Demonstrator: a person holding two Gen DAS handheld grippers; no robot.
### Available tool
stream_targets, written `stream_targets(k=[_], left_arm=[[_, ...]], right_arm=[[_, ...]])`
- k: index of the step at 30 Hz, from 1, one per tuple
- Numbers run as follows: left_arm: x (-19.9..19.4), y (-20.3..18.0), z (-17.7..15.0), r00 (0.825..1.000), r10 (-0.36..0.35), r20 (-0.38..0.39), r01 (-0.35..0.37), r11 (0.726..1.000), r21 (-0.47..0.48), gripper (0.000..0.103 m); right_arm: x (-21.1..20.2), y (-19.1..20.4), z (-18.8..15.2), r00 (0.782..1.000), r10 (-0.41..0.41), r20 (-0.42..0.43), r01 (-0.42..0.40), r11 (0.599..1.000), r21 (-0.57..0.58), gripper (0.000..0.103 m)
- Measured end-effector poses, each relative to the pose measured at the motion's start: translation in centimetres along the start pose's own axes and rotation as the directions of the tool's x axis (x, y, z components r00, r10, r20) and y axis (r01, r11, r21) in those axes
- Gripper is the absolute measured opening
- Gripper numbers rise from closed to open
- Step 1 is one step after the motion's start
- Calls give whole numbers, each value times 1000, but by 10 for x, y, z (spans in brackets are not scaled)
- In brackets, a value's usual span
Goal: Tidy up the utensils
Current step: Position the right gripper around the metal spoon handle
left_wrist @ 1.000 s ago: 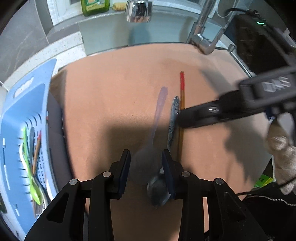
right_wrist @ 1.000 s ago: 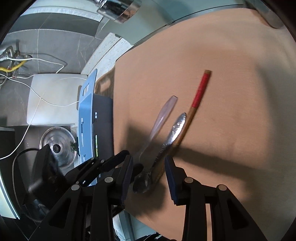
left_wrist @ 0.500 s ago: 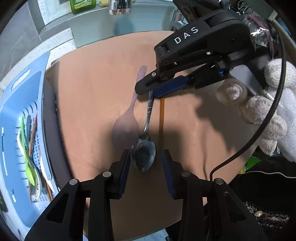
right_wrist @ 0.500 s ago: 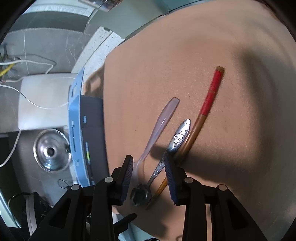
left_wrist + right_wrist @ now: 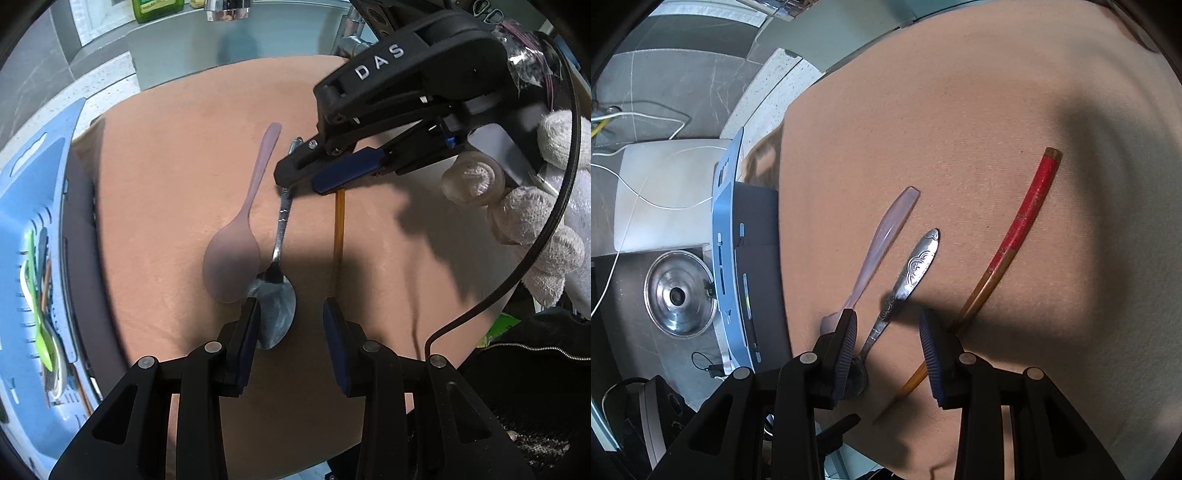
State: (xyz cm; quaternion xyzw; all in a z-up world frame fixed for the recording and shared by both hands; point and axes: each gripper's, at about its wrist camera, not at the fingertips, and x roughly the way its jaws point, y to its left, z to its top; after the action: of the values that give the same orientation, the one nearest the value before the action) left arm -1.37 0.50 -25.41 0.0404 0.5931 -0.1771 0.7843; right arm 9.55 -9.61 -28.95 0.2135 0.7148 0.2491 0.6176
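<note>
Both my grippers, left and right, stand part open holding nothing, straddling the metal spoon mid-frame on the tan mat, lilac spoon left, chopstick right, blue basket far left.

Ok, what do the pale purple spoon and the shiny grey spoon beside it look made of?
The pale purple spoon looks like matte, slightly translucent plastic or silicone: soft, even colour, no glare. The shiny grey spoon looks like polished metal: bright reflections and an embossed pattern on its handle.
</note>
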Motion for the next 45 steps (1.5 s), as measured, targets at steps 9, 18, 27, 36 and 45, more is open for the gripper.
stream_targets(k=[9, 18, 27, 36, 45], left_arm=[[3, 2, -11, 1000, -30, 9, 30, 999, -17, 34], [-1, 16, -18, 999, -45, 26, 47, 998, -52, 34], [4, 17, -16, 1000, -17, 7, 17, 999, -39, 34], [6, 18, -13, 1000, 13, -3, -13, 999, -33, 35], [-5, 22, -19, 998, 60, -10, -60, 997, -37, 36]], right_arm=[[2, -1, 3, 1000, 2, -1, -2, 1000, 27, 32], [-1, -5, 1, 1000, 4, 2, -4, 999, 39, 32], [-4, -15, 0, 1000, 23, 0, -23, 997, 80, 32], [-3, -15, 0, 999, 33, 2, -33, 996, 88, 34], [-2, -12, 2, 1000, 21, 2, -21, 997, 76, 34]])
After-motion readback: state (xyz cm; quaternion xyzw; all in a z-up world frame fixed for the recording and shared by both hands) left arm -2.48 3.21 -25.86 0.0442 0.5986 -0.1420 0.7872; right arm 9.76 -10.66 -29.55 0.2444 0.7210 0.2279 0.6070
